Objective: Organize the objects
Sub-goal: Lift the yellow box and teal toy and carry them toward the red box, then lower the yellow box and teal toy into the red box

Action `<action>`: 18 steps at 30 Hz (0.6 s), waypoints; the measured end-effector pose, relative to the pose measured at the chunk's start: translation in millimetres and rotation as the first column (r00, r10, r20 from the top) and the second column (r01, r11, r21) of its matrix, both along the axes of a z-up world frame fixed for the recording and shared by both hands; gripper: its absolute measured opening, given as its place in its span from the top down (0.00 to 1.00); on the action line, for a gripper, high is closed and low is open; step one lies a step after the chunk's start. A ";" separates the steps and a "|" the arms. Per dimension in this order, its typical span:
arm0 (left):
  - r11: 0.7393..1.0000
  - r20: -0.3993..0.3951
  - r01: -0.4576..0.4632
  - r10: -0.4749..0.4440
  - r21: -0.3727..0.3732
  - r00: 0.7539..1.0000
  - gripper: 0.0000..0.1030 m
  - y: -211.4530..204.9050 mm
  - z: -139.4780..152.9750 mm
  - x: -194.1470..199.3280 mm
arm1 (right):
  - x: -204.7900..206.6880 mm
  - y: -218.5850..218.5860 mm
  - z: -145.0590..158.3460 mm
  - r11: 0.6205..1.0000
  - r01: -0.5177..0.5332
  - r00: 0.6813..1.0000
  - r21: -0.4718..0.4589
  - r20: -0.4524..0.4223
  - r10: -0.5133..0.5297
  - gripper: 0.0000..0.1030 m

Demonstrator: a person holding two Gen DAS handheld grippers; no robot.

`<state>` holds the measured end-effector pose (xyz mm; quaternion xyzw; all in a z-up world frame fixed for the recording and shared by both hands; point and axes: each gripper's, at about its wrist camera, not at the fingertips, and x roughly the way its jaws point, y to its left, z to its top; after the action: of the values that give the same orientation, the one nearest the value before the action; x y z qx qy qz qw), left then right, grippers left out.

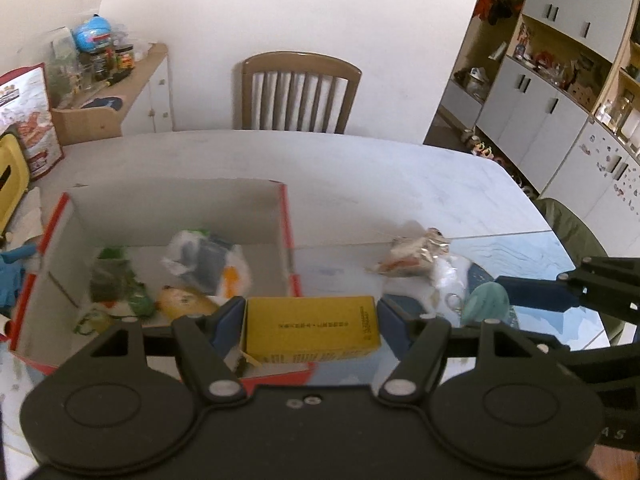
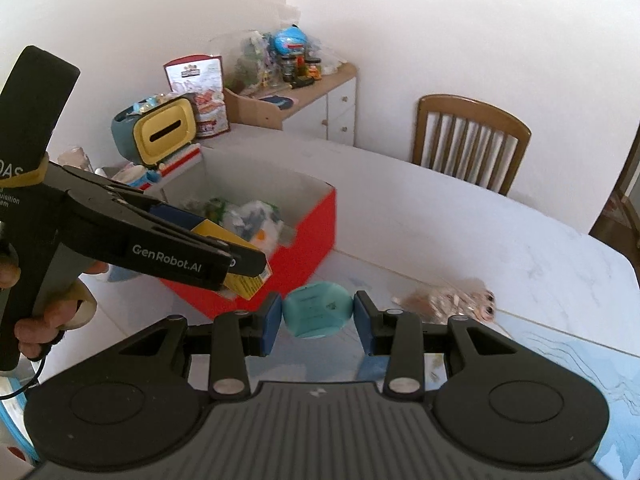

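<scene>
My left gripper [image 1: 311,320] is shut on a yellow box [image 1: 312,326], held above the near right corner of the red cardboard box [image 1: 289,236]. The same left gripper [image 2: 244,276] and yellow box [image 2: 236,254] show in the right wrist view, over the red box [image 2: 316,236]. My right gripper [image 2: 318,318] is shut on a round teal case [image 2: 318,310], lifted off the table just right of the red box. In the left wrist view the teal case [image 1: 486,304] sits at the right gripper's fingers [image 1: 532,290]. The red box holds several wrapped packets [image 1: 208,260].
A crumpled clear packet [image 1: 416,258] with a key ring lies on the white table [image 1: 360,168] right of the box. A yellow and teal container [image 2: 160,132] and a snack bag [image 2: 200,92] stand beyond the box. A wooden chair [image 1: 300,92] stands at the far edge.
</scene>
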<state>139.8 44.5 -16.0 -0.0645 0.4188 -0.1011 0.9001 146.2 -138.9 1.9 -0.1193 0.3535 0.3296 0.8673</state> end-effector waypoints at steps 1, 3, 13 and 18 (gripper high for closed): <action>1.000 0.002 -0.002 0.002 0.001 1.000 0.32 6.1 0.0 -0.1 | -1.4 7.2 1.0 1.000 -0.001 1.000 0.000 0.003 0.001 0.63; 1.000 0.002 -0.009 0.009 0.003 1.000 0.32 19.1 0.1 0.4 | -4.0 19.4 2.8 1.000 -0.003 1.000 -0.001 0.008 0.003 0.63; 0.998 0.001 -0.061 0.061 0.026 0.998 0.32 92.1 -4.7 9.9 | -4.9 79.9 0.6 1.000 -0.020 1.000 -0.009 0.018 0.020 0.63; 0.996 0.000 -0.077 0.077 0.054 0.997 0.32 119.7 -9.0 17.0 | -0.9 102.4 -4.7 1.000 -0.012 1.000 -0.014 0.005 0.012 0.63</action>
<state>156.8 164.2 -25.0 -0.0562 0.4196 -0.0546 0.9043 145.3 -36.5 -2.8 -0.1281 0.3528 0.3321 0.8653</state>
